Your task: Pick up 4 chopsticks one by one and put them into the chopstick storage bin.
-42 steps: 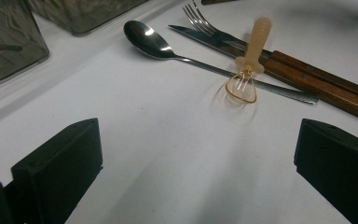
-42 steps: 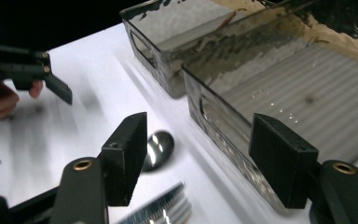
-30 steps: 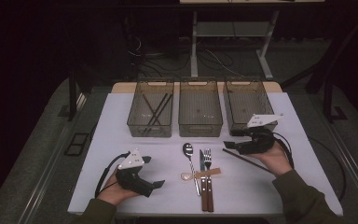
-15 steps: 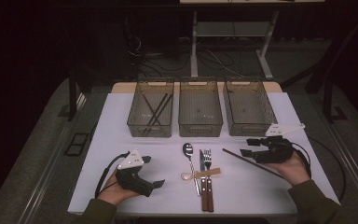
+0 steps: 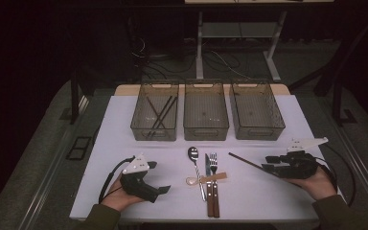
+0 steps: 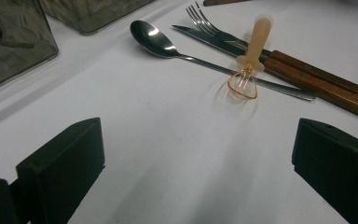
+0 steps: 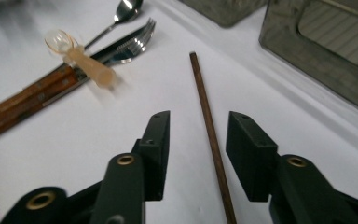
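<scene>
- my left gripper (image 5: 165,189) sits parked near the front left corner of the table (image 5: 124,120), jaws spread wide with nothing but bare table between them in the left gripper view. leaving it there.
- my right gripper (image 7: 198,154) is low near the front right edge, jaws part-way in and just been closing, straddling the chopstick (image 7: 209,130). pads not touching it yet, there's a gap on each side, so no grip.
- the chopstick lies flat on the table, running from the right gripper's mouth diagonally toward the table's middle (image 5: 249,163), well apart from the cutlery.
- judgement: the step in hand is pinching this stick. i'd keep it centred between the pads, stay low so the pads meet its sides rather than ride over it, and close squarely so it doesn't roll or squirt out.
- grabbing near one end means the long free end will droop or swing, so lift slowly and level.
- mid front edge: spoon (image 5: 195,165), fork (image 5: 213,177) and knife (image 5: 207,184) with wooden handles, and a small clear plastic spoon (image 5: 206,179) lying across them. stay clear of these on the lift.
- far side: three mesh bins in a row. the left bin (image 5: 139,125) holds dark sticks (image 5: 159,114), so likely that's where this one goes; the middle bin (image 5: 206,129) and right bin (image 5: 273,125) look empty.
</scene>
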Available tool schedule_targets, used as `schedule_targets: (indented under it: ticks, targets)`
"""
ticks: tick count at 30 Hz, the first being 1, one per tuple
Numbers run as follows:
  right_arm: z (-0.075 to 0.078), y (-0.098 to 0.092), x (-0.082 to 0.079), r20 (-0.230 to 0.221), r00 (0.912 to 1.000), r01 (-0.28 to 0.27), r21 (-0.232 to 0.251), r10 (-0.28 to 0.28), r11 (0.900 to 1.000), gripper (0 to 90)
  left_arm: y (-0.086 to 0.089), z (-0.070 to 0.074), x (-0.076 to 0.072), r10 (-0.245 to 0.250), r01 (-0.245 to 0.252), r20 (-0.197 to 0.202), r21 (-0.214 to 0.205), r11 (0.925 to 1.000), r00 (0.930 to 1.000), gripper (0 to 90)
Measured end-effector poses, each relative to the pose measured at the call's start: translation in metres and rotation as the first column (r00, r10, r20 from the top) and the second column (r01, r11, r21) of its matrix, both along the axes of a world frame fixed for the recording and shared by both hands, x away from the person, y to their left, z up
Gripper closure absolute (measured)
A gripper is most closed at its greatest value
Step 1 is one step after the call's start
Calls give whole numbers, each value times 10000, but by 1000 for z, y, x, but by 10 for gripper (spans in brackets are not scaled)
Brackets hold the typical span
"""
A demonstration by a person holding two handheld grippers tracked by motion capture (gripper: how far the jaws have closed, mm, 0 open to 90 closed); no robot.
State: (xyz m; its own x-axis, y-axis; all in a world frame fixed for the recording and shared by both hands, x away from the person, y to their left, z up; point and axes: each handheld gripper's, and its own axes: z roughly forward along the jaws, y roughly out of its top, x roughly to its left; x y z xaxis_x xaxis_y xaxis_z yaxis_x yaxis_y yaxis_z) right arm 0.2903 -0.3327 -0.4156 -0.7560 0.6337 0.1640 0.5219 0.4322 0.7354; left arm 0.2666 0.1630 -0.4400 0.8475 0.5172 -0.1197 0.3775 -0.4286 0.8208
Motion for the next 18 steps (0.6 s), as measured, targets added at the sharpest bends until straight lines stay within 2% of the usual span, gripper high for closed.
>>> schedule_targets:
  ticks: [7, 11, 18]
  targets:
    - [-12, -10, 2, -292, 9995, -126, -994, 98, 9950, 719, 0, 1, -1, -7, 7, 18, -21, 10000, 10000, 15]
    - [-15, -12, 0, -397, 9986, -393, -1276, 345, 9910, 741, 0, 1, 0, -18, 18, 21, -12, 10000, 10000, 15]
    - [-21, -23, -2, -463, 9987, -281, -1461, 215, 9889, 770, -1, 0, 0, -37, 37, -2, -23, 10000, 10000, 16]
